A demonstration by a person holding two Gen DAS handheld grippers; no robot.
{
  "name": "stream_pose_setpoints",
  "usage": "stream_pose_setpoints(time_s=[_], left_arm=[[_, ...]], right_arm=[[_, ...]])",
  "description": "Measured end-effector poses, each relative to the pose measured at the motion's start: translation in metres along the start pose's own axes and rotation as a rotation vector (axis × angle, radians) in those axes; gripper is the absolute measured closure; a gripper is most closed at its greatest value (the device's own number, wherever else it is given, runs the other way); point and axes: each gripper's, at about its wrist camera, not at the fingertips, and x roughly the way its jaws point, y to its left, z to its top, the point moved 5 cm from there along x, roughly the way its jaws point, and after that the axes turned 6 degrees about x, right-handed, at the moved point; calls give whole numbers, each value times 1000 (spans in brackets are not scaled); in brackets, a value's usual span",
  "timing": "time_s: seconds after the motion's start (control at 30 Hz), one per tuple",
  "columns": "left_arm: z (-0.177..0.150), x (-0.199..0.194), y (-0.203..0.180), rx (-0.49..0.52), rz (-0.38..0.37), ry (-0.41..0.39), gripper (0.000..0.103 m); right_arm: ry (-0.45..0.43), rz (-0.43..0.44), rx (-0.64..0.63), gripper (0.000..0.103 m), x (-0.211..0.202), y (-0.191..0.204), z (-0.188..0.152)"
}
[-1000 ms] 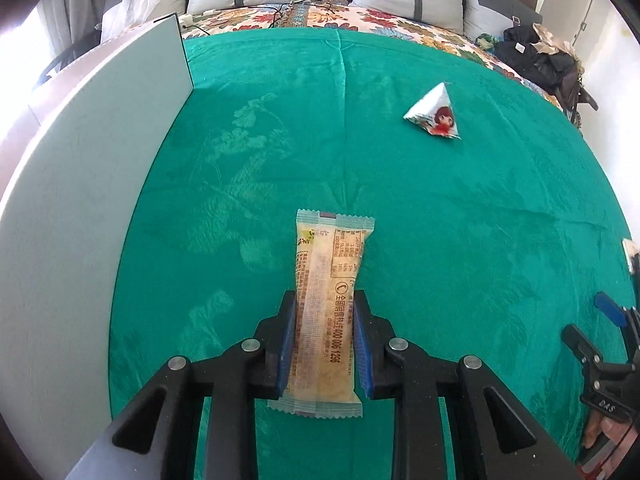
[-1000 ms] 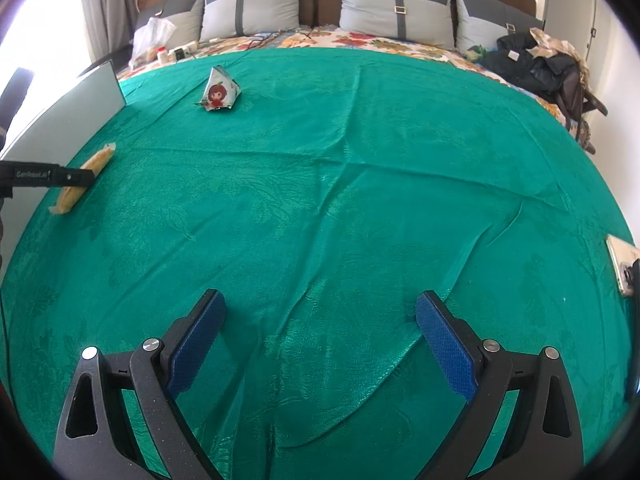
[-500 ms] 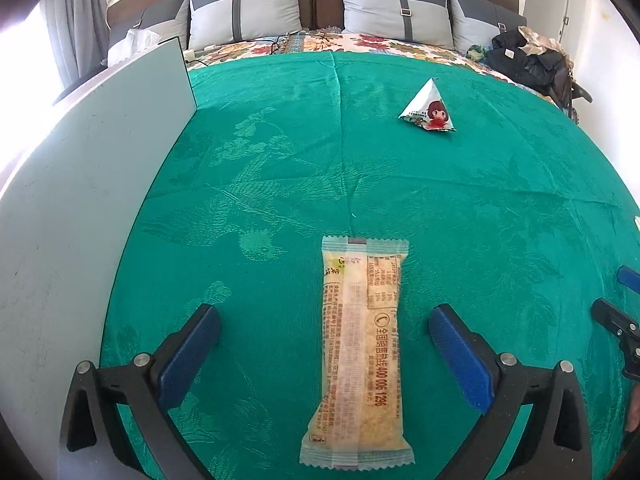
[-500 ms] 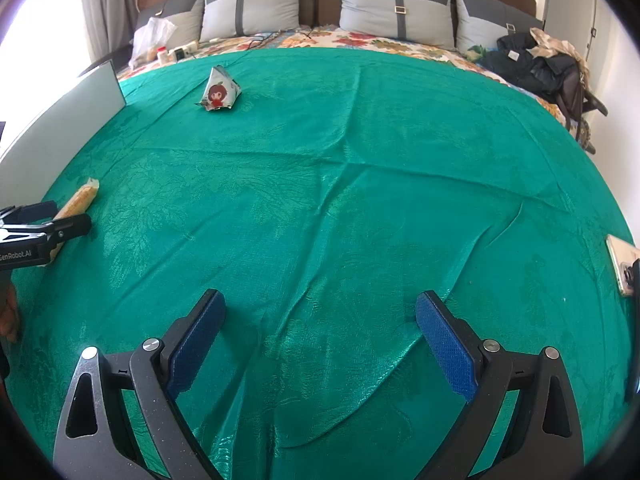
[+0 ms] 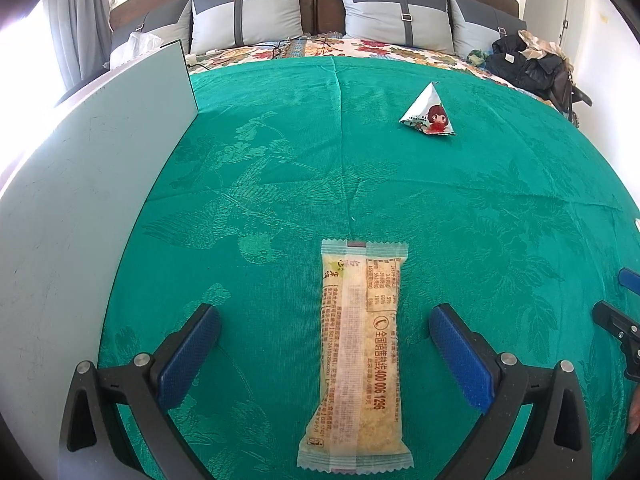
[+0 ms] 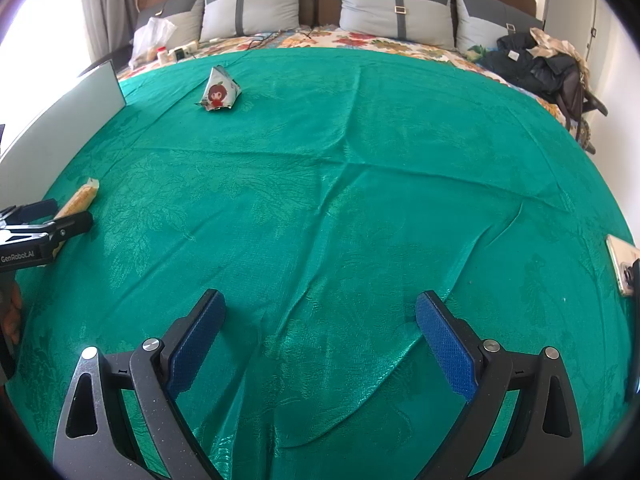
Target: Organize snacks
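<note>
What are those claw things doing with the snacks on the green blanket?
A person holds two grippers and is tidying snacks. The left gripper is open around a long yellow snack bar that lies flat on the green cloth, with neither pad touching it. The right gripper is open too, with nothing between its fingers. A triangular snack packet sits farther away, untouched.

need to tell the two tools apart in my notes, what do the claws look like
Both look alike: the left claw and right claw each have two black angular fingers with triangular cut-outs and silver screw heads, tipped with blue textured pads. Seen from the right wrist view, the left claw's body carries white "GenRobot.AI" lettering. No cables or sleeves show.
</note>
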Motion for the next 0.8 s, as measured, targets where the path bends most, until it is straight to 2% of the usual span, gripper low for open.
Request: stream_pose_setpoints(time_s=[0.4, 0.5, 0.67, 0.73, 0.8], left_arm=[[0, 0, 0, -4, -1, -1, 0], [0, 0, 1, -4, -1, -1, 0], [0, 0, 1, -4, -1, -1, 0], [0, 0, 0, -4, -2, -2, 0], [0, 0, 0, -4, -1, -2, 0]], right_arm=[[19, 16, 19, 6, 3, 4, 6], [12, 127, 90, 6, 6, 18, 36], [-69, 261, 29, 7, 37, 68, 111], [-45, 297, 24, 9, 65, 85, 135], [11, 291, 16, 9, 94, 99, 152]])
